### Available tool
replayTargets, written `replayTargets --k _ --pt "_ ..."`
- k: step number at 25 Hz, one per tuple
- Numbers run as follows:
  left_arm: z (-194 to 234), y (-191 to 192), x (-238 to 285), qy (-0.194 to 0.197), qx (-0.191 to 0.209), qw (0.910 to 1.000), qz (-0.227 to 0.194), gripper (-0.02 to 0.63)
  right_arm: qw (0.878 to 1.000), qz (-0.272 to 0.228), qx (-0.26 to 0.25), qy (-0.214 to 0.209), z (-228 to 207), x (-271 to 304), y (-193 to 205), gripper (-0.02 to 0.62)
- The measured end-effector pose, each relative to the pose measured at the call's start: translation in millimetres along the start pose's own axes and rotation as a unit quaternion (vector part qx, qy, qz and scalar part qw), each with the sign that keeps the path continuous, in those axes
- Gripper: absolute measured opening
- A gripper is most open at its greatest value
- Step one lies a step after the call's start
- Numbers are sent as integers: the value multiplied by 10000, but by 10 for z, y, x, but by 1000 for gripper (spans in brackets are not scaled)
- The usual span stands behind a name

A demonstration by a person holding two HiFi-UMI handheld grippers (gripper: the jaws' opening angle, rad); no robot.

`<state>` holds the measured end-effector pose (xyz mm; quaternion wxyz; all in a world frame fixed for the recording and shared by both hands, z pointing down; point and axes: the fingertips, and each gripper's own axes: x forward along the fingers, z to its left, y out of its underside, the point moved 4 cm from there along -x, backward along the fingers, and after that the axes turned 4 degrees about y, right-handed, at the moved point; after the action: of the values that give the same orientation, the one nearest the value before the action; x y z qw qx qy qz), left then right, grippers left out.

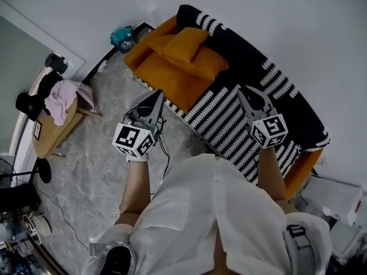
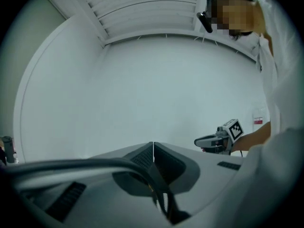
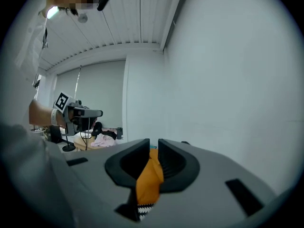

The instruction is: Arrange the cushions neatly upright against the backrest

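Two orange cushions (image 1: 184, 43) (image 1: 202, 63) lie stacked and flat at the far end of a sofa, on its orange seat (image 1: 171, 80). A black-and-white striped cover (image 1: 226, 119) drapes the near part and the black backrest (image 1: 249, 56). My left gripper (image 1: 160, 92) hangs over the floor at the sofa's front edge, jaws shut and empty (image 2: 153, 144). My right gripper (image 1: 242, 89) hovers over the striped cover, holding nothing. Its jaws (image 3: 153, 141) stand a narrow gap apart, and the far orange cushions (image 3: 151, 175) show through that gap.
A small wooden table (image 1: 54, 132) with pink clothes (image 1: 63, 99) and dark items stands left on the marble floor. A teal object (image 1: 122, 37) sits by the sofa's far end. Cables trail on the floor. White boxes (image 1: 338, 199) lie at the right. The wall runs behind the sofa.
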<state>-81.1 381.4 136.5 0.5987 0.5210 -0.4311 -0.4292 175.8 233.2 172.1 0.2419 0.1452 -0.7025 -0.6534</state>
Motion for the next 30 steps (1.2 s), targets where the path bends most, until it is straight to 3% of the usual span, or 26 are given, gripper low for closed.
replayTargets --k 4,10,15,20,25,30 --pt "262 46 458 135 -37 9998 152 15 9990 306 212 -230 -107 551 72 92" --pt "829 272 1006 333 -118 9986 388 23 9889 857 1045 -612 -124 1465 328 174" --pt "1472 445 1587 525 -173 9963 663 65 9764 1358 1611 -478 -302 2390 591 232" --pt "2083 604 2101 895 -248 9907 990 85 9438 1934 2678 -136 -490 3289 1065 319" --pt "2548 812 2533 1240 -232 9834 1300 97 9162 2483 3136 266 -601 3968 1521 350" --pt "2778 988 2818 1476 -279 9775 1481 107 8699 2815 4023 471 -660 4371 1990 396"
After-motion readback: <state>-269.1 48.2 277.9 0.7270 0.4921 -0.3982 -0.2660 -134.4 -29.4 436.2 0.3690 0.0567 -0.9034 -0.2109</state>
